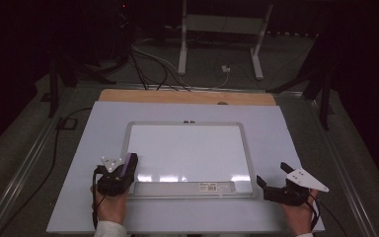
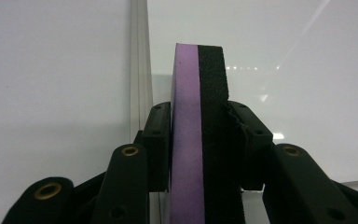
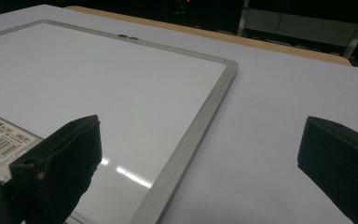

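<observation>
Eraser (image 2: 198,135), purple foam backed with black felt, clamped across its flat faces in left gripper (image 1: 123,170) at whiteboard (image 1: 190,148) near-left corner on table (image 1: 281,133); likely light, soft, squashy under pinch; right gripper (image 1: 271,181) spread wide, empty.

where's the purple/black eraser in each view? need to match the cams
High view: eraser at lower left, held in the left gripper, over the whiteboard's left frame edge.
Left gripper view: eraser at centre, upright between the black fingers, purple side to the picture's left.
Right gripper view: not in it; the right gripper is open.
Shared landmark: the whiteboard's grey frame, also at.
</observation>
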Tool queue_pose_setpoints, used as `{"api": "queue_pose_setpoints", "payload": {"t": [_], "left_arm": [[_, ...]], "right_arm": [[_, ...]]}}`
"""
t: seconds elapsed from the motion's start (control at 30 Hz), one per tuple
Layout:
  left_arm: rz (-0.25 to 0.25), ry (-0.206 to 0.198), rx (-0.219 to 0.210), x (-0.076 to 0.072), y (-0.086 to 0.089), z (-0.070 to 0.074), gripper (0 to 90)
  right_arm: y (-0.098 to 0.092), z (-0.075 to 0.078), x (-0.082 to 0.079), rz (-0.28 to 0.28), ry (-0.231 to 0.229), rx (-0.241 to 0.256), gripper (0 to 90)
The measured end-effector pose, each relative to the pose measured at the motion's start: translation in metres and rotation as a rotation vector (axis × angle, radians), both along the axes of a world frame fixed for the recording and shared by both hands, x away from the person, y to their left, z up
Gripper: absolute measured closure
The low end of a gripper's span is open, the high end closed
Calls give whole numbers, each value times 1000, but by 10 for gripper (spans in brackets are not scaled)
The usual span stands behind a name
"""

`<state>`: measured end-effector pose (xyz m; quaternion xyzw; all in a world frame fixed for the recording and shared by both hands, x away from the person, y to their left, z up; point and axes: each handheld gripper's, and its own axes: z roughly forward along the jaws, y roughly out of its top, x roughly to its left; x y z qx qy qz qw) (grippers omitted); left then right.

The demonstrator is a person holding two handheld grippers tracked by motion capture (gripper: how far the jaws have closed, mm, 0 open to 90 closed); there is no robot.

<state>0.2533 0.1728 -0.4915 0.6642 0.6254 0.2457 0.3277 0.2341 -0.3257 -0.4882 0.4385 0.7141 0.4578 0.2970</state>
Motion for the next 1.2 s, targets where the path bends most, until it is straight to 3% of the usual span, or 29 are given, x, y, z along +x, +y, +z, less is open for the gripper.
{"api": "queue_pose_setpoints", "payload": {"t": [0.6, 1.2], "left_arm": [[47, 0, 1, -8, -2, 0, 645], [23, 1, -20, -8, 2, 0, 619]], "right_arm": [[0, 0, 0, -1, 3, 3, 0], [0, 0, 0, 1, 0, -1, 0]]}}
